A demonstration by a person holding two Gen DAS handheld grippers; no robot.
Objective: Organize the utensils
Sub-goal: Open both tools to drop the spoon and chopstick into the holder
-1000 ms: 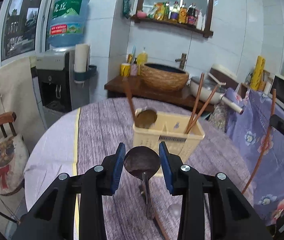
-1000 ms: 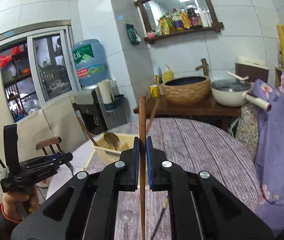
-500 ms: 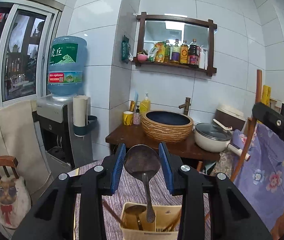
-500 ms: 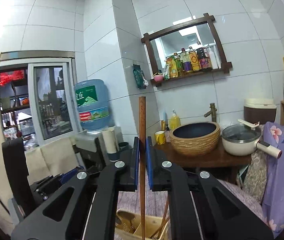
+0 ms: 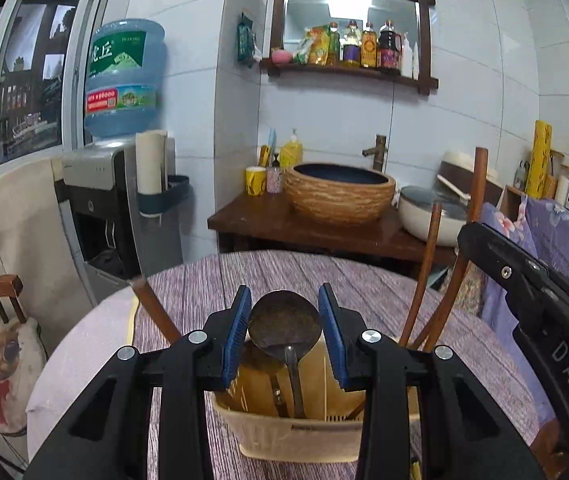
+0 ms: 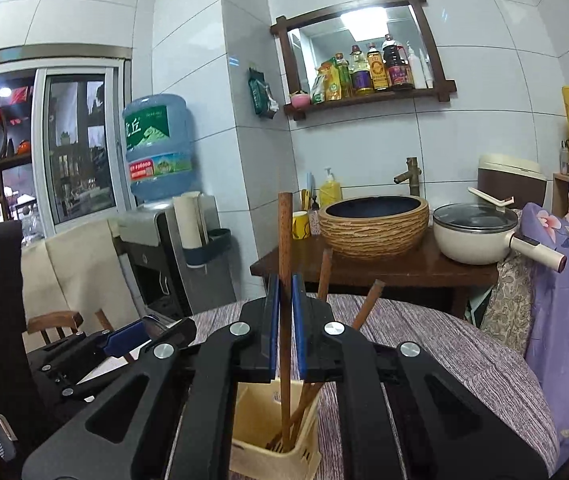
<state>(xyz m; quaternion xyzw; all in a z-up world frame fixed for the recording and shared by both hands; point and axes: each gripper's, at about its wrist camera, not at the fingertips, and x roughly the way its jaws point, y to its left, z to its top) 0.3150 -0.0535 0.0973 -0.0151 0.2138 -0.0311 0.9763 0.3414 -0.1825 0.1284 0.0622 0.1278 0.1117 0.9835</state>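
Note:
In the left wrist view my left gripper (image 5: pixel 284 312) is shut on the bowl of a dark metal spoon (image 5: pixel 284 322). The spoon's handle hangs down into a cream plastic basket (image 5: pixel 284 440) just below. Another spoon and a wooden handle (image 5: pixel 156 308) stand in the same compartment. In the right wrist view my right gripper (image 6: pixel 285 280) is shut on an upright wooden chopstick (image 6: pixel 284 220). Its lower end reaches into the basket (image 6: pixel 252 412) beside two other chopsticks (image 6: pixel 324 276). The left gripper (image 6: pixel 132 336) shows at the lower left there.
The basket stands on a round table with a purple striped cloth (image 5: pixel 212 280). Behind it is a wooden side table with a woven basin (image 5: pixel 338 194) and a white pot (image 5: pixel 424 216). A water dispenser (image 5: pixel 100 184) and a small chair (image 5: pixel 0 360) stand on the left, with purple flowered fabric (image 6: pixel 564 280) on the right.
Both grippers moved from in front of the basket to over it, tilting up on the way. The spoon's handle and the chopstick's lower end now sit inside the basket.

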